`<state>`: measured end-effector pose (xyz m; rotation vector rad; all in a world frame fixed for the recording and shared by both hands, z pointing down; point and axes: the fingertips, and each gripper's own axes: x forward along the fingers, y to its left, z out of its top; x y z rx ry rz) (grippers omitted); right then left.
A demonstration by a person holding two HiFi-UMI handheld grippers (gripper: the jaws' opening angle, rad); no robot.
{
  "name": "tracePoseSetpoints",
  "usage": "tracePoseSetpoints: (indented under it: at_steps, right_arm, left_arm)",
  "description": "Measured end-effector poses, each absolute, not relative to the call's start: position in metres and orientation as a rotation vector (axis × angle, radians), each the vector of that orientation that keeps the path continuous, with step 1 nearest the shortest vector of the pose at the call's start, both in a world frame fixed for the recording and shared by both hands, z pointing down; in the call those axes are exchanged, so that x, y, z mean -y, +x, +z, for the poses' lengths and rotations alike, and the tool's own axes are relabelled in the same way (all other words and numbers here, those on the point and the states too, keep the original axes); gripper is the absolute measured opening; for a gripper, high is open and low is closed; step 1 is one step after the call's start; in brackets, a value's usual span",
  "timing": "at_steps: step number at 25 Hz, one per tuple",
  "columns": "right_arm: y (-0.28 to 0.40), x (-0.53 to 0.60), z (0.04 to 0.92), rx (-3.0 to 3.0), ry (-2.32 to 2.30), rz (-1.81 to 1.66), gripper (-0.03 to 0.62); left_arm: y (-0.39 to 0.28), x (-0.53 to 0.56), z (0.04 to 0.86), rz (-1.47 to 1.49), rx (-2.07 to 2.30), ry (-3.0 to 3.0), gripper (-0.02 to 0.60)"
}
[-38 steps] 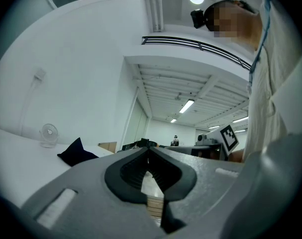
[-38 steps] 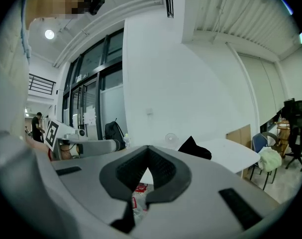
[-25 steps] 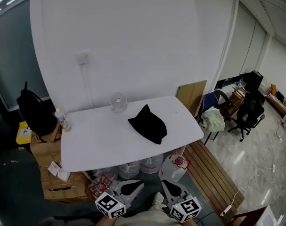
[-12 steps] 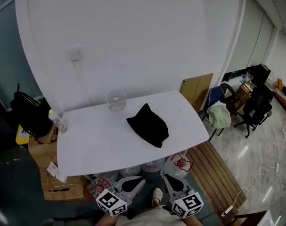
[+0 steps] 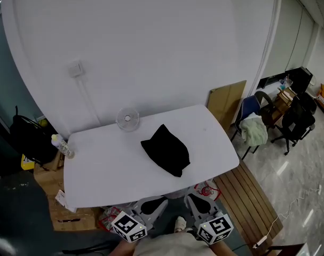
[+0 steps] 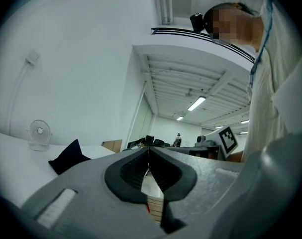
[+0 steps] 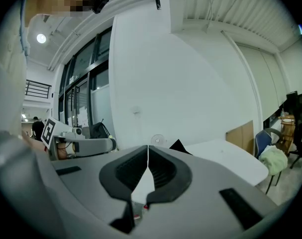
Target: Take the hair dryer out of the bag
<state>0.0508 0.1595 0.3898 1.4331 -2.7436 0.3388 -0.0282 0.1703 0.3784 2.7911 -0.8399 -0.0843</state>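
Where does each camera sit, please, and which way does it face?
Head view: on the person's head, looking steeply down at the table with bag and fan; left gripper and right gripper show at the bottom.
Left gripper view: on the left gripper, looking along its shut jaws past the table; the person's shirt at right.
Right gripper view: on the right gripper, looking along its shut jaws towards the wall; shirt at left.
Shared: all show bag, fan, table; each gripper view catches the other gripper.
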Motion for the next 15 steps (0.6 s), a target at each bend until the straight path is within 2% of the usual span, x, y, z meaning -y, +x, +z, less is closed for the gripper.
tracePoseSetpoints:
  at_steps: [15]
  right_arm:
    - [0.095,-0.084,0.380,2.820,1.307,0.324,0.018]
  left_arm:
    - [0.020,-0.100,0.378,-0.031,0.974,2.792,0.012]
